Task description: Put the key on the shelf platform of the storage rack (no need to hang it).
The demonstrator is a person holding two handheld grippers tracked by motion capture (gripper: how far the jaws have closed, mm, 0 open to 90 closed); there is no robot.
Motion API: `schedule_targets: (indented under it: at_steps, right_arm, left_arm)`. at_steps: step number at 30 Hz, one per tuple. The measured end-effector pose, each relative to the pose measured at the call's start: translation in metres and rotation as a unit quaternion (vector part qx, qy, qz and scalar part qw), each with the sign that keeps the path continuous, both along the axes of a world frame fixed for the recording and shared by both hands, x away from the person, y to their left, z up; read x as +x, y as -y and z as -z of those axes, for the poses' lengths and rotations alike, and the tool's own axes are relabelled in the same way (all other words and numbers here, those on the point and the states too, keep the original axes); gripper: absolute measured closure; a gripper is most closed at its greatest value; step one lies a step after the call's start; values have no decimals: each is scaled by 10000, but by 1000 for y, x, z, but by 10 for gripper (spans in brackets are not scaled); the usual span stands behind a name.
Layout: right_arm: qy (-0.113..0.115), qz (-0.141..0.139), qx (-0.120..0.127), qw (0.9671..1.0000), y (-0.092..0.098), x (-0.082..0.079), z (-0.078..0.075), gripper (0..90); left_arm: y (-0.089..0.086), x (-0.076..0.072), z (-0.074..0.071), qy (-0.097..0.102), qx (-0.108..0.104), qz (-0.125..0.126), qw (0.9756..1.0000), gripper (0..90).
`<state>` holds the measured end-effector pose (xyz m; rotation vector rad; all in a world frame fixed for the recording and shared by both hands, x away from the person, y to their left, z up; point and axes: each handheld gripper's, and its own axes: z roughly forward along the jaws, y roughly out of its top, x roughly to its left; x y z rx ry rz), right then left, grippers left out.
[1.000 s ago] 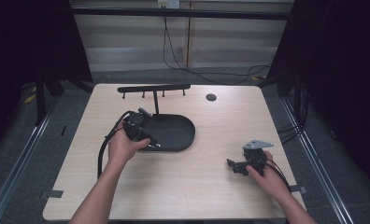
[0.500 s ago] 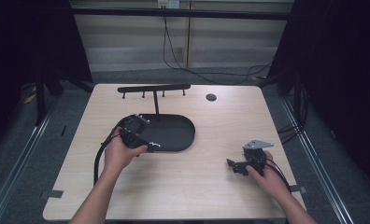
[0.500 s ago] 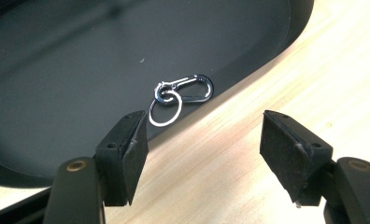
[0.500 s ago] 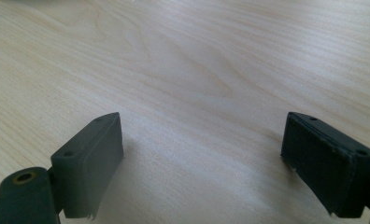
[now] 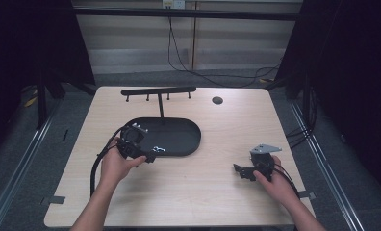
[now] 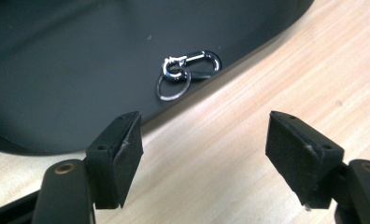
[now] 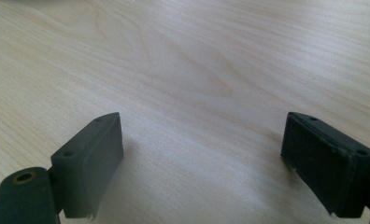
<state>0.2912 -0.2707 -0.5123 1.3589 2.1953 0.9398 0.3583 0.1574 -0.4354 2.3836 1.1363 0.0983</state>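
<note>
Pale wood is making up the surface (image 5: pixel 188 192) in the high view, and a black oval tray (image 5: pixel 179 132) is lying on it left of the middle, with a black rack (image 5: pixel 158 90) of small hooks standing just behind it. The keyring clip (image 5: pixel 158 149) is sitting on the tray's near rim as a small bright glint. The left gripper (image 5: pixel 146 158) is hovering just beside that rim, its jaws having just been opening with nothing between them. The right gripper (image 5: pixel 237 169) is resting well apart on the right side of the surface, in the person's right hand (image 5: pixel 275 185). A small dark disc (image 5: pixel 217 100) is lying near the far edge.

In the left gripper view, the left gripper (image 6: pixel 204 140) is standing released, its two black pads wide apart over bare wood. The keyring clip (image 6: pixel 188 70), a silver carabiner with a ring, is lying just inside the tray (image 6: pixel 57 70) edge, beyond the jaws and untouched.

In the right gripper view, the right gripper (image 7: pixel 202 144) is also standing released, its jaws spread wide over the bare surface (image 7: pixel 197 56), grasping nothing.
</note>
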Motion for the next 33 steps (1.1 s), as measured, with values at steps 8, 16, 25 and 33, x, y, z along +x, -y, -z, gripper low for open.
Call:
schedule_targets:
  at_steps: [8, 16, 25, 33]
  right_arm:
    - [-1, 0, -1, 10000, 0, 0, 0, 123]
    - [0, 0, 0, 10000, 0, 0, 0, 123]
    - [-1, 2, 0, 10000, 0, 0, 0, 123]
    - [0, 1, 0, 10000, 0, 0, 0, 123]
  left_arm:
    - [-8, -5, 3, -7, -31, -29, 10000, 256]
    - [-16, -10, 7, -70, -48, -55, 9999, 240]
    - [-24, -17, 11, -69, -142, -56, 9999, 220]
    - [-33, -22, 17, -96, -171, -104, 9998, 194]
